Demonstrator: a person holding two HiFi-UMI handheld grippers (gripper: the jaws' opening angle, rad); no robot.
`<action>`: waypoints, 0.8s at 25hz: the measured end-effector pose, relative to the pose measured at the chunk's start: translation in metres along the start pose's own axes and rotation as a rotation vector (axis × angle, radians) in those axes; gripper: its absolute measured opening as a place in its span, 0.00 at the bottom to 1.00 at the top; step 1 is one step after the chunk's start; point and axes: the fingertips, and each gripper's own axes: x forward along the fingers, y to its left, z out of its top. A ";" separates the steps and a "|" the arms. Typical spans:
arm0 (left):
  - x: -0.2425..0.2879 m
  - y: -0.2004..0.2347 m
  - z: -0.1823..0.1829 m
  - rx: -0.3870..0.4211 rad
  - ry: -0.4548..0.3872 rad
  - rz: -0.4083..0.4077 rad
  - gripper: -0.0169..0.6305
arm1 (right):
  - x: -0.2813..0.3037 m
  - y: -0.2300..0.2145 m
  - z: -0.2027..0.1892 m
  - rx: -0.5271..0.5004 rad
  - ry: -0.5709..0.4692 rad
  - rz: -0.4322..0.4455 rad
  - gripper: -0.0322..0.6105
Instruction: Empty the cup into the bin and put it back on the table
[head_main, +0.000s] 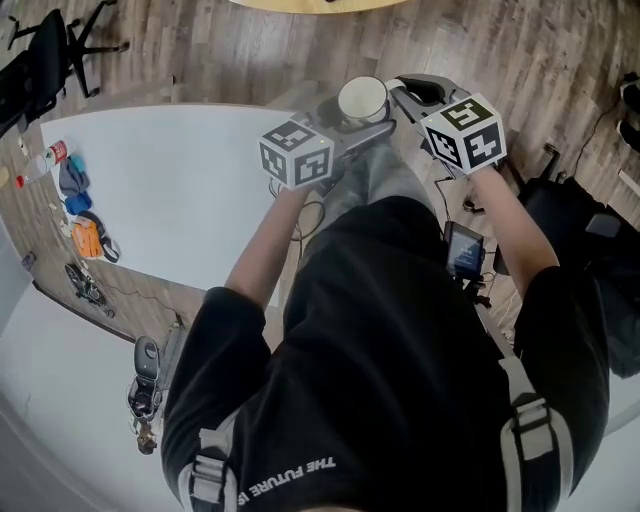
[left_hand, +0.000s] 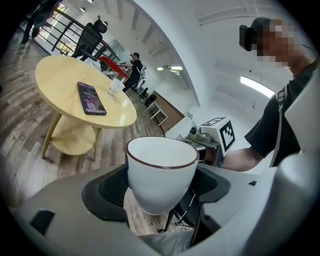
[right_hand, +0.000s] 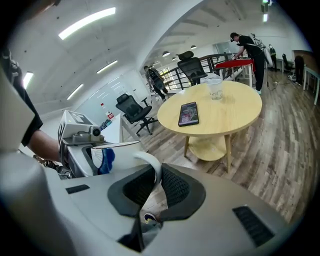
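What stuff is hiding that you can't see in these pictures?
- The bin: in no view.
- Inside the cup: its own wall hides it in the left gripper view; too small in the head view.
- Phone screen: too small to read in either gripper view.

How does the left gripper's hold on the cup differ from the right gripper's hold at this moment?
The left gripper clamps the cup by its rounded body; the right gripper pinches only its handle. The left gripper's jaws stand wide apart around the bowl; the right gripper's jaws are nearly together on the thin loop. Shared: both are shut on the same white cup, which is held upright.
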 end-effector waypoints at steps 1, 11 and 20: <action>0.001 0.001 -0.002 -0.009 0.004 -0.002 0.61 | 0.001 -0.001 -0.002 0.005 0.005 -0.002 0.13; 0.010 0.008 -0.004 -0.033 0.015 -0.007 0.61 | 0.006 -0.011 -0.007 0.015 0.020 -0.015 0.13; 0.011 0.011 -0.009 -0.041 0.023 -0.011 0.61 | 0.009 -0.012 -0.013 0.024 0.029 -0.025 0.13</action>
